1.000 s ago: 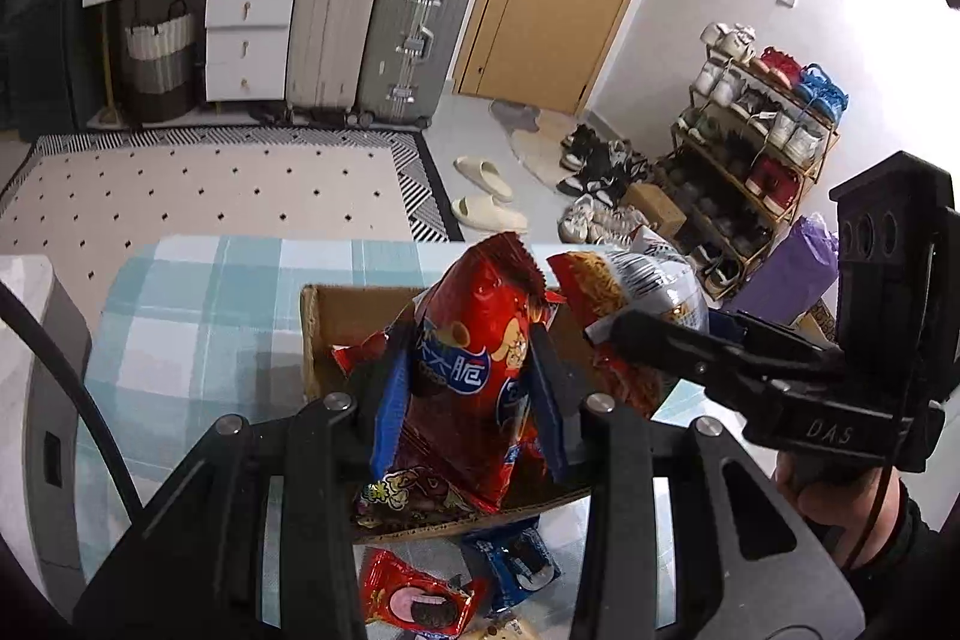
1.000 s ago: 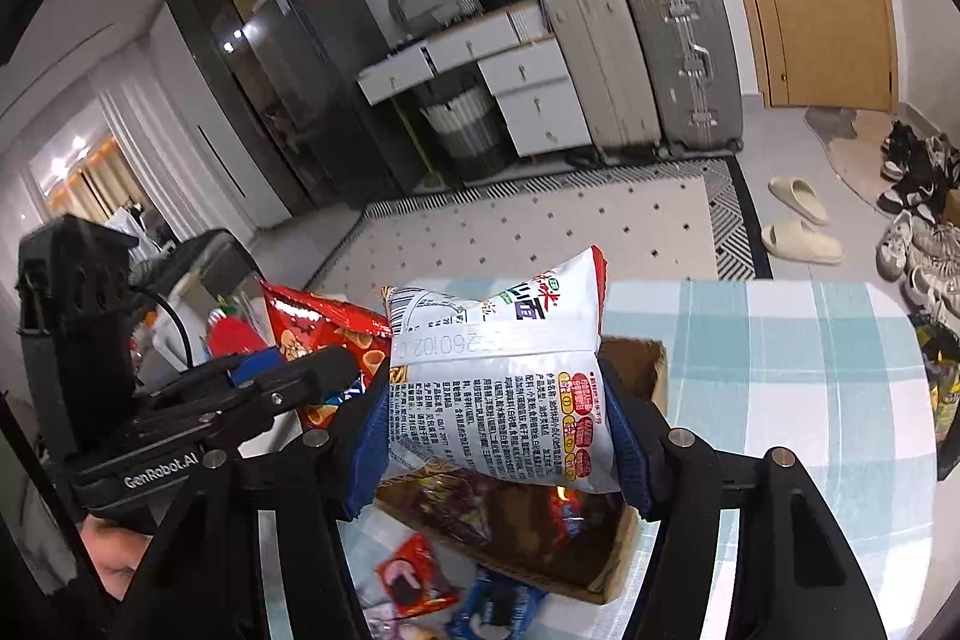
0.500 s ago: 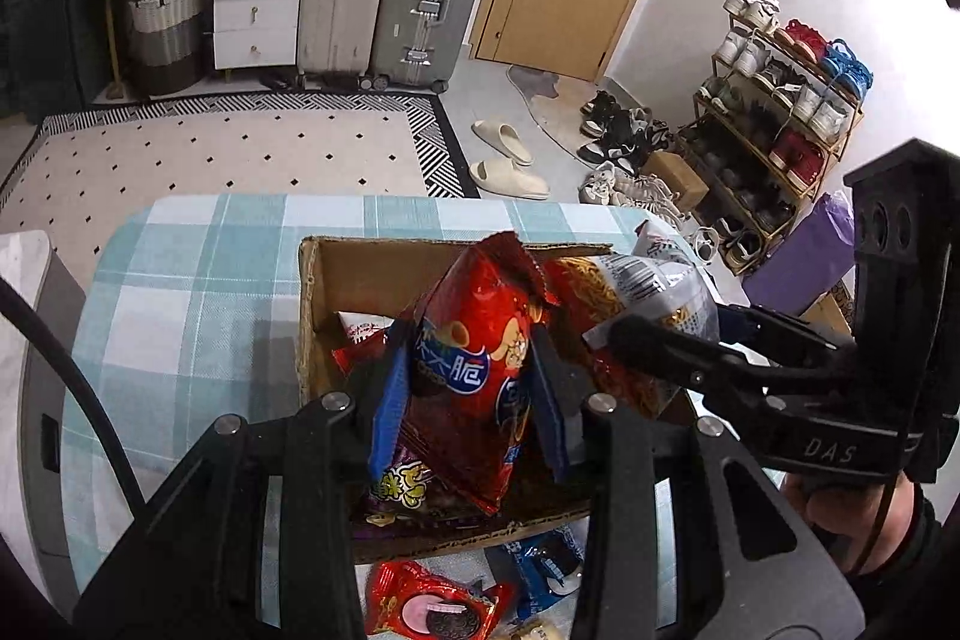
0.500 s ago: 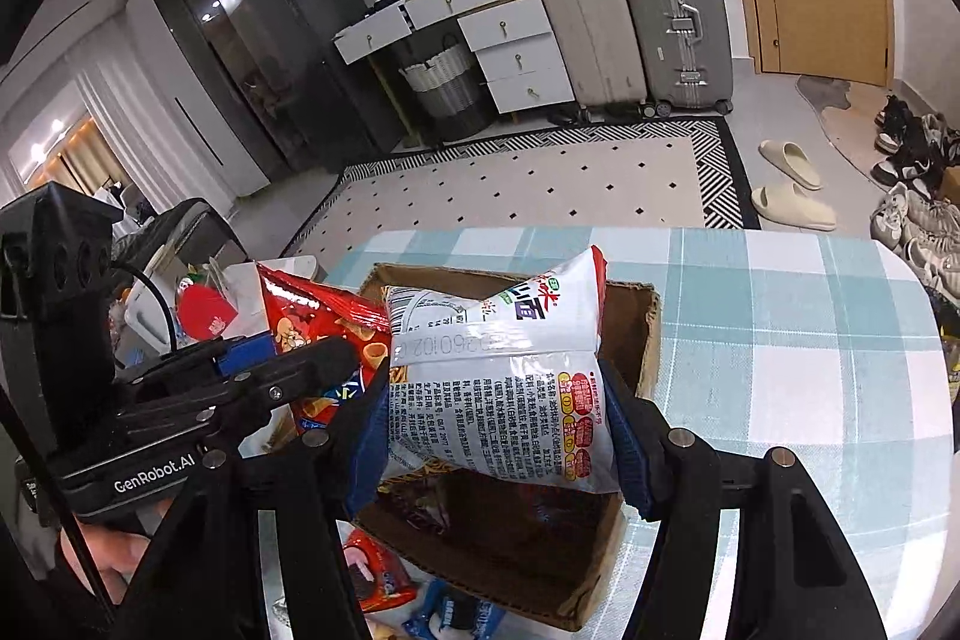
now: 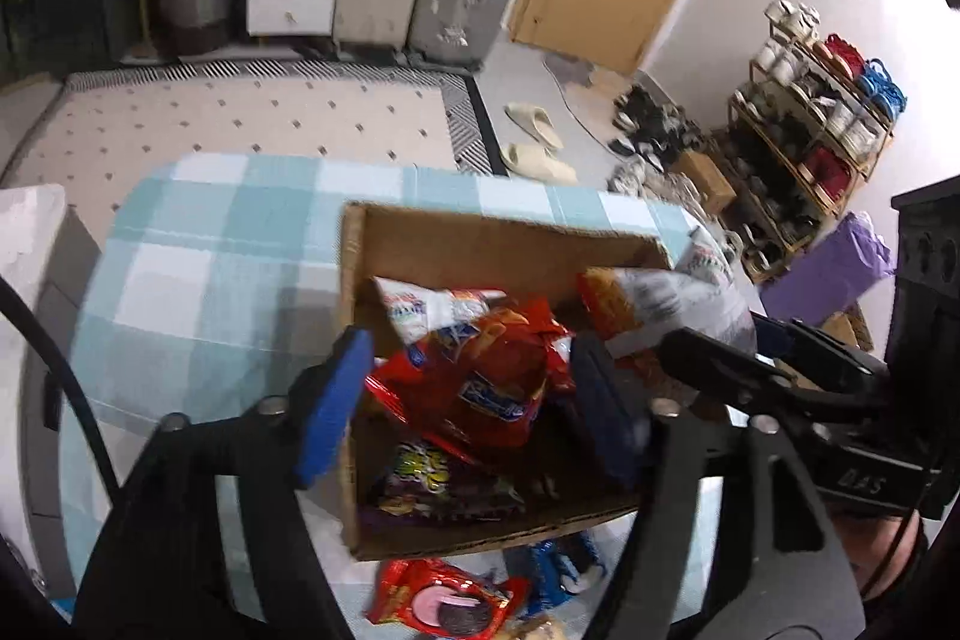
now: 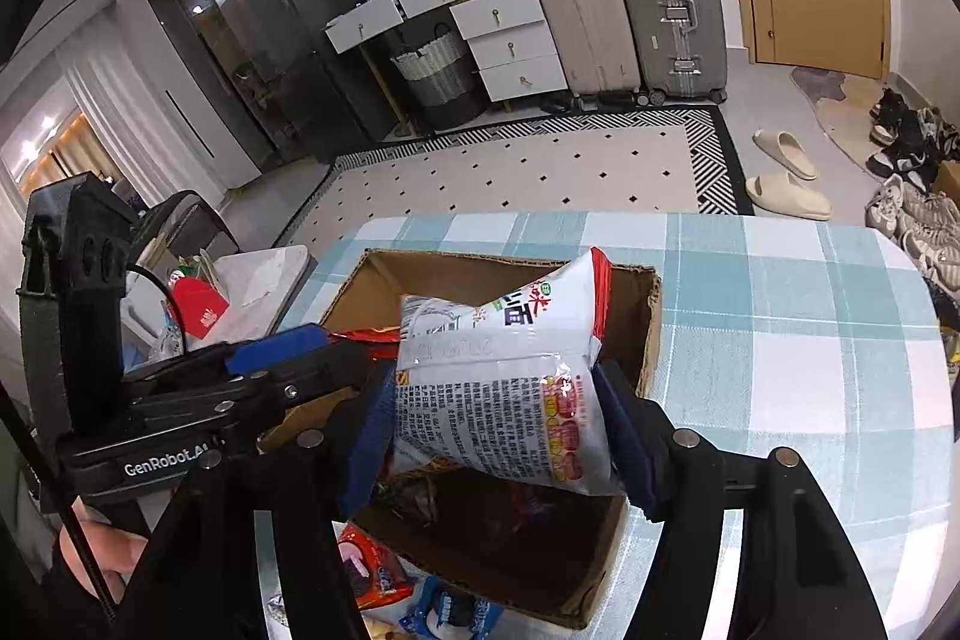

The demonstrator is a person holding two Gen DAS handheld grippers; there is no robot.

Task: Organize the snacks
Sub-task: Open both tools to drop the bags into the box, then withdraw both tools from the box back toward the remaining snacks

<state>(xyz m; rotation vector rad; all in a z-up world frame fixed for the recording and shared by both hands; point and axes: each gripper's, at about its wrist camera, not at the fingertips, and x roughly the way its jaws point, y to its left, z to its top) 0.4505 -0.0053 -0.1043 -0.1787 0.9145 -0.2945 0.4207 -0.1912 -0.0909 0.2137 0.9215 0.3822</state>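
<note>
Your left gripper (image 5: 468, 400) was opening over the cardboard box (image 5: 480, 244) on the checked tablecloth (image 5: 228, 244); the red snack bag (image 5: 486, 382) lay between its spread blue pads (image 5: 333, 406), apparently touched by neither, crumpled and glossy on the packets already inside. Your right gripper (image 6: 498, 430) was easing apart too, yet its pads still pressed the white snack bag (image 6: 510, 370), puffed, red-edged, covered in small print, above the box's open top.
</note>
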